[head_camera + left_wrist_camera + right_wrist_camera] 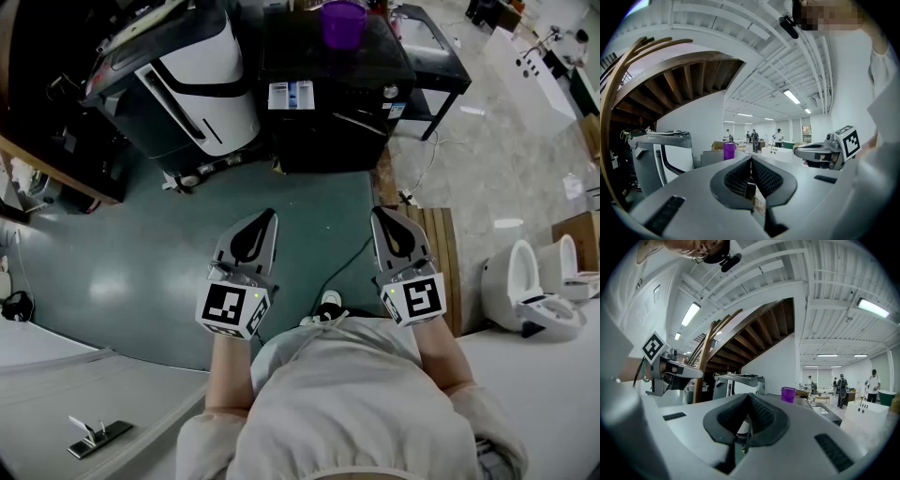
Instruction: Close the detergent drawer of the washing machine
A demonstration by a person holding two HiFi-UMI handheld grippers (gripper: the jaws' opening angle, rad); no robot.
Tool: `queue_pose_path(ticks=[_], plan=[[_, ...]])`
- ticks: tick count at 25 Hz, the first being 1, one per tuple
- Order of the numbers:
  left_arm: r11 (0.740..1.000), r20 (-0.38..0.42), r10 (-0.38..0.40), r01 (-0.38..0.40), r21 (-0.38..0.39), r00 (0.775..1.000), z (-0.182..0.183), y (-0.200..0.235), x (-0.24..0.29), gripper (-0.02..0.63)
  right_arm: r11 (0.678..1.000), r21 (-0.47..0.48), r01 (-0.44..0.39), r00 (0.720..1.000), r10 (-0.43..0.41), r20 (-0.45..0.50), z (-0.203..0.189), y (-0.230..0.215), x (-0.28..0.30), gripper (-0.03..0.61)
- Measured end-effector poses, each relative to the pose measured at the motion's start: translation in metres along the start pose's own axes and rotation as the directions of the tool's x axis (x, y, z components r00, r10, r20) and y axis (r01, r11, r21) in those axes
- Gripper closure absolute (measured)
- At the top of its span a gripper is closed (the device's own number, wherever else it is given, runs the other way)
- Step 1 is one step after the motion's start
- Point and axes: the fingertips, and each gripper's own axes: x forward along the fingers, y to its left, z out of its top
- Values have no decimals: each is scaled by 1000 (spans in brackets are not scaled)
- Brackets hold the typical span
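The black washing machine (330, 103) stands on the floor ahead of me in the head view, with a purple cup (343, 22) on its top. Its pale detergent drawer (291, 96), blue inside, sticks out at the upper left of the front. My left gripper (270, 217) and right gripper (377, 212) hang side by side in front of the person's body, well short of the machine. Both are shut with nothing in them. The shut left jaws (751, 160) and right jaws (749, 396) each point level towards the purple cup (729, 151) (788, 394).
A white and black appliance (202, 84) stands left of the washer, and a black table (439, 58) to its right. A wooden pallet (442, 251) and two white toilets (530, 295) lie at the right. A dark cable (354, 264) runs over the green floor.
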Motion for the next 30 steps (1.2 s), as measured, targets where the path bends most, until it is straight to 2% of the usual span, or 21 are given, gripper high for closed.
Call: queue_pose_path(ticks=[10, 15, 22, 26, 30], plan=[[999, -29, 7, -9, -40, 1000, -21, 2, 49, 594, 999, 31, 20, 999, -19, -44, -30, -48, 22, 575], [998, -57, 14, -17, -61, 998, -33, 18, 68, 594, 1000, 7, -1, 998, 2, -57, -37, -58, 47, 574], [996, -79, 13, -20, -89, 997, -48, 73, 119, 594, 1000, 16, 5, 996, -4, -87, -57, -75, 114, 574], [995, -64, -12, 6, -98, 998, -44, 120, 168, 594, 999, -33, 4, 994, -7, -105, -57, -88, 176, 574], [993, -67, -34, 26, -113, 997, -44, 172, 216, 594, 999, 8, 39, 991, -38, -127, -60, -107, 244, 574]])
